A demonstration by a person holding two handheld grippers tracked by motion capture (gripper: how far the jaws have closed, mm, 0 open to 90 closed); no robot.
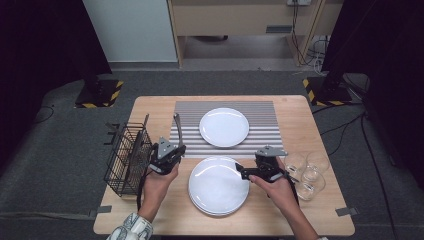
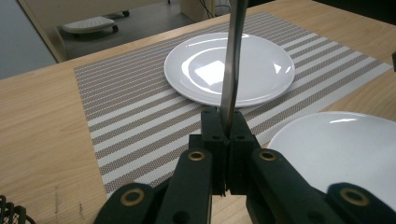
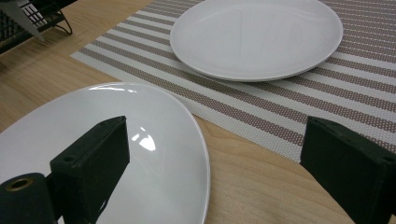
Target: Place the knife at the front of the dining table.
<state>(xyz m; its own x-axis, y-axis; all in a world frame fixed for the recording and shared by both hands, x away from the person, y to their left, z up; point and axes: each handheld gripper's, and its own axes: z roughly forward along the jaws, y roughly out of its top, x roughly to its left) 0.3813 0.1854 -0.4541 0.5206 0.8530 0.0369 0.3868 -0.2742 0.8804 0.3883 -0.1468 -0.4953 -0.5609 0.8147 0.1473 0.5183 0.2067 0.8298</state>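
My left gripper [image 2: 229,126] is shut on the lower end of a slim metal utensil [image 2: 232,65], which stands nearly upright; its top runs out of the left gripper view, so its kind is unclear. In the high view the left gripper [image 1: 175,146] holds the utensil [image 1: 177,126] over the left edge of the striped placemat [image 1: 260,112]. A white plate [image 1: 224,127] lies on that mat. My right gripper [image 1: 241,172] is open with nothing between its jaws, at the right rim of the near stack of white plates [image 1: 218,185]. The right gripper [image 3: 217,135] hovers above the stack's rim [image 3: 140,121].
A black wire basket [image 1: 127,156] stands at the table's left edge, close to my left hand. Several clear glasses [image 1: 307,174] sit at the right edge, just beside my right hand. The wooden table [image 1: 295,125] shows bare wood right of the mat.
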